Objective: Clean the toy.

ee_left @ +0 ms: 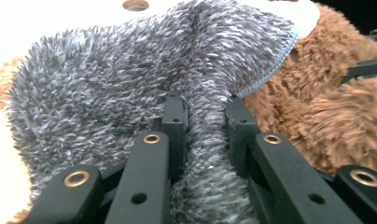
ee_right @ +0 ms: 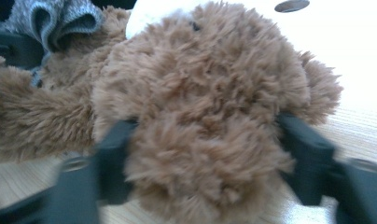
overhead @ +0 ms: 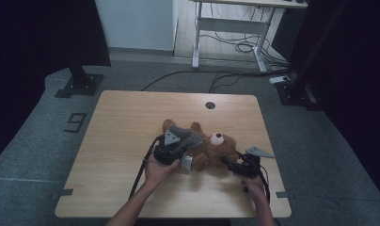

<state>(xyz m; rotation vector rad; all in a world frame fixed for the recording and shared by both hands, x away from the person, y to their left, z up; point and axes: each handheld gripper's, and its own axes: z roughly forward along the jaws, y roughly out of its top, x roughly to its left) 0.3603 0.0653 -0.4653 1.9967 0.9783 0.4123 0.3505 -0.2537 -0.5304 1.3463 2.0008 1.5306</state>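
Brown teddy bear (overhead: 215,148) lying on wooden table (overhead: 122,141), left gripper (ee_left: 205,122) pinching its grey fuzzy garment (ee_left: 130,84), right gripper (ee_right: 205,154) clamped around the bear's head.

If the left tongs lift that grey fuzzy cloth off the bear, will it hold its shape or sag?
Likely sag: the grey cloth already bunches into a fold between the left tongs. Probably light, draped loosely over the teddy bear. The pile should resist slipping.

Looks like a lab or recording room: a bare wooden bench (overhead: 131,141) on grey carpet (overhead: 37,141), dark stand bases (overhead: 80,84), loose cables (overhead: 240,47) under a desk frame (overhead: 230,28).
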